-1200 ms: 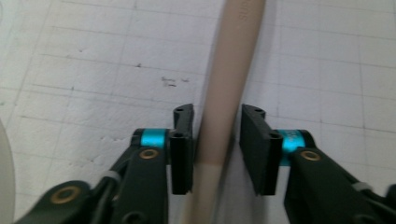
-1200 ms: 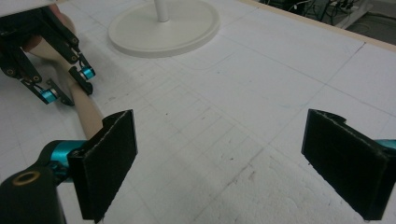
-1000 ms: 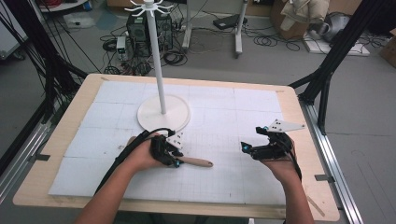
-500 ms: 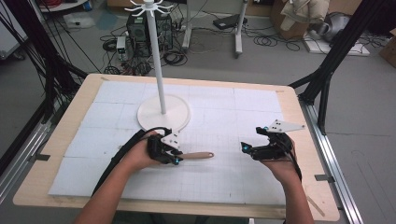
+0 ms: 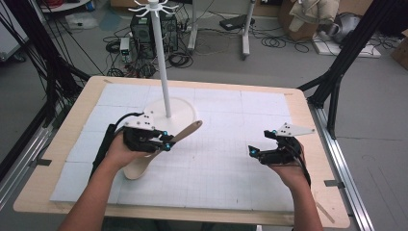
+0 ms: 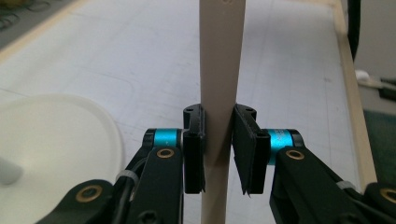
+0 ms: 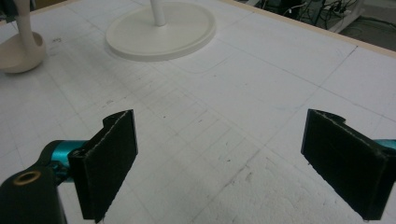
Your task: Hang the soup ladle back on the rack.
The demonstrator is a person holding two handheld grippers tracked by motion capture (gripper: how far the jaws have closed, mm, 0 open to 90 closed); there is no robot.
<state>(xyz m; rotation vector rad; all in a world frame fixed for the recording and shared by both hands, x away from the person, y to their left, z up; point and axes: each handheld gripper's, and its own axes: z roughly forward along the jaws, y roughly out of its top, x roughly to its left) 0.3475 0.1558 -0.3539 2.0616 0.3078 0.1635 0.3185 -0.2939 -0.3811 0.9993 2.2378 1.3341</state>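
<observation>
A: Where the left gripper [image 5: 166, 143] sits, near the front left of the bench [image 5: 269, 91], what has it got hold of?

B: A pale wooden spoon [image 5: 159, 152]. In the left gripper view both black jaws press against the flat handle [image 6: 219, 93] from either side, so the gripper is closed on it. The handle runs straight up the middle of that view, past the jaws.

A: And how does the spoon lie in the high view?

B: Tilted. The handle end points up and away toward the right, ending just beside the round white base [image 5: 168, 111] of the stand. The bowl end hangs low at the near side, under the person's left hand [image 5: 120, 151], close to the white mat [image 5: 226, 168]; I cannot tell whether it touches.

A: The stand itself?

B: A thin white pole [image 5: 161, 62] rises from that base, with a ring of small hooks [image 5: 153, 7] at the top. It stands on the far left part of the mat.

A: What about the right gripper [image 5: 262, 144]?

B: Well apart from the left one, on the right side of the bench, held in the right hand [image 5: 288, 166]. In the right gripper view its two pads [image 7: 112, 158] stand wide apart with bare mat between them, holding nothing. That view also shows the stand's base farther off, and the spoon's bowl [image 7: 21, 53] at the upper left.
</observation>
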